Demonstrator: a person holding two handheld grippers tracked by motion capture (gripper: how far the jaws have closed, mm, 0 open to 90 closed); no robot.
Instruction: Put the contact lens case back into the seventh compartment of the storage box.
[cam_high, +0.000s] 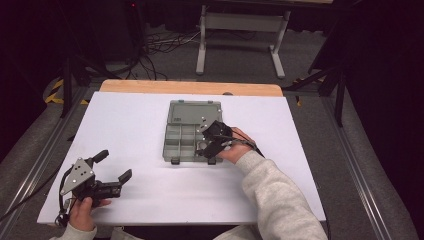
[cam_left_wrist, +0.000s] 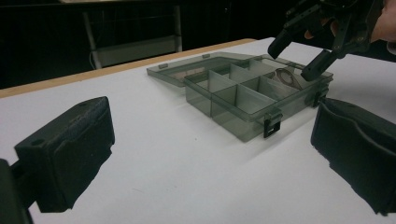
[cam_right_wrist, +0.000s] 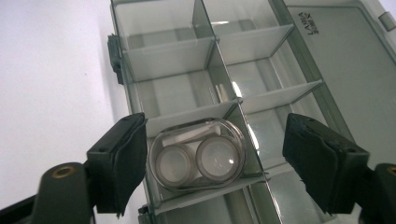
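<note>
One case lay in a compartment at the box's near right corner; the right gripper, jaws apart, could knock it lifting. The left gripper was apart too.

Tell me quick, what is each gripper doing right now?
Left gripper: open, holding nothing.
Right gripper: open over the organizer box, with the little clear case lying between its jaws, not squeezed.

floor: grey carpet | beyond: white table frame | surroundings: dark, perhaps curtained
</note>
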